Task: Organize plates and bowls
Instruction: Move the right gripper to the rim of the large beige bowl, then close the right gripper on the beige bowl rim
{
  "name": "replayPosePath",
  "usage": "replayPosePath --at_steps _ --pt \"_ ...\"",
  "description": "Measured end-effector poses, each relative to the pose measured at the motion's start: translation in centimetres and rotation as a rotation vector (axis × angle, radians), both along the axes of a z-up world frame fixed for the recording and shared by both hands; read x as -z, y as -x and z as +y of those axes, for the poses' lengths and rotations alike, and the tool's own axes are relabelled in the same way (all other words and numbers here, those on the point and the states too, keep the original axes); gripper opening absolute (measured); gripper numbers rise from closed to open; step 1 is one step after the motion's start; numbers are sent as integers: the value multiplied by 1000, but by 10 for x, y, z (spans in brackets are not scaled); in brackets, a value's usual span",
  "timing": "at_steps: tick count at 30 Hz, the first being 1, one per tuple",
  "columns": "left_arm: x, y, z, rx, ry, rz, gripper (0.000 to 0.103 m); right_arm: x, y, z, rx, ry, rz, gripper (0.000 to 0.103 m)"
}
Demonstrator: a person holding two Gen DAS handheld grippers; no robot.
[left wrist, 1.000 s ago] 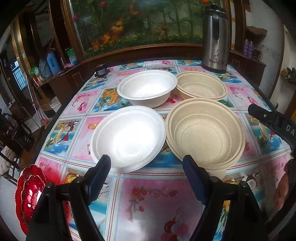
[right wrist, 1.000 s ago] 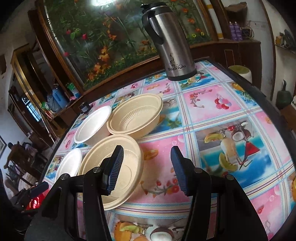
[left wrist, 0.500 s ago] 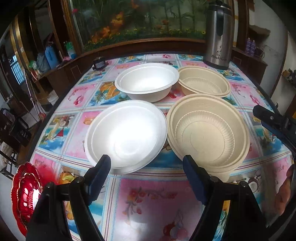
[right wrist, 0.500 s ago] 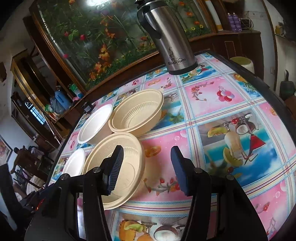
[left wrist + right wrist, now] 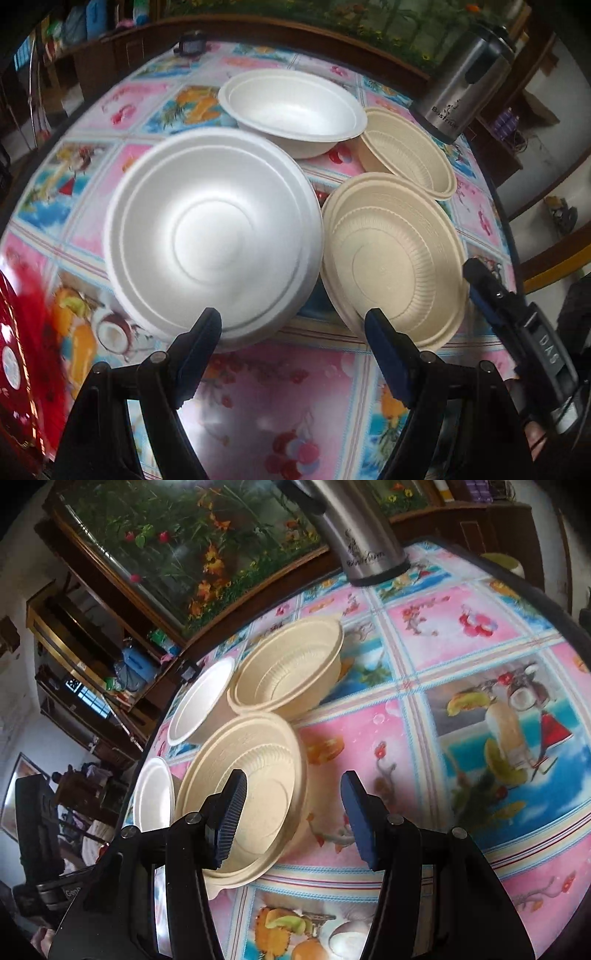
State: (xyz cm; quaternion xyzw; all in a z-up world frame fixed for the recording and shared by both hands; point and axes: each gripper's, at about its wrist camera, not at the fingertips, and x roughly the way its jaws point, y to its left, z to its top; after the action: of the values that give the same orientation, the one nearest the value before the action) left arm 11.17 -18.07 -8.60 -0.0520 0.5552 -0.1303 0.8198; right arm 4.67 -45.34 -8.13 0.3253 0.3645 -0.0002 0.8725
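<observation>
Plates and bowls sit in a tight cluster on a fruit-patterned worktop (image 5: 273,417) as two hand-held tools close in. Nearest the left tool (image 5: 293,328), whose fingers stand apart and grip nothing, lies the white plate (image 5: 214,240), its near rim just ahead of the left fingertip. Beside it, rims almost touching, rests the tan plate (image 5: 397,262), which the right wrist view shows as the dish closest to the right tool (image 5: 293,801); that tool's fingers are likewise spread and empty, its left pad (image 5: 231,812) overlapping the plate's near edge in the picture, though whether it touches cannot be told. Farther back stand the white bowl (image 5: 295,110) and, to its right, the tan bowl (image 5: 408,164), with a steel flask (image 5: 463,83) behind them at the worktop's far edge. A red dish (image 5: 22,354) shows at the lower left, blurred.

All four pieces sit upright, mouths facing the ceiling; being round, none has a long axis to speak of, and each lies flat on its base.

The step in hand appears to be the approach: nothing is lifted or nested yet. The next move likely calls for each tool to bring one finger over a near rim and one under it, then close on the thin lip. The foam-like white plate looks light and could slide or flex rather than lift cleanly.
</observation>
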Motion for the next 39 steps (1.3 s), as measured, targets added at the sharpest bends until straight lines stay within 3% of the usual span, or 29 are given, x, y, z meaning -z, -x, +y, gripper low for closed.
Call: replayPosePath --at_steps 9,14,18,25,39 --pt "-10 4 11 -82 197 118 80 13 -8 -3 -32 -69 34 53" --pt "-30 25 8 -43 263 108 80 15 -8 -8 -34 -123 37 53" --pt "-13 37 5 -22 289 183 80 14 -7 -8 -31 -131 31 53" --pt "28 39 8 -27 267 291 80 13 -3 -14 -8 -158 20 53" --pt "25 -29 58 -153 177 183 80 14 -5 -9 -29 -150 21 53"
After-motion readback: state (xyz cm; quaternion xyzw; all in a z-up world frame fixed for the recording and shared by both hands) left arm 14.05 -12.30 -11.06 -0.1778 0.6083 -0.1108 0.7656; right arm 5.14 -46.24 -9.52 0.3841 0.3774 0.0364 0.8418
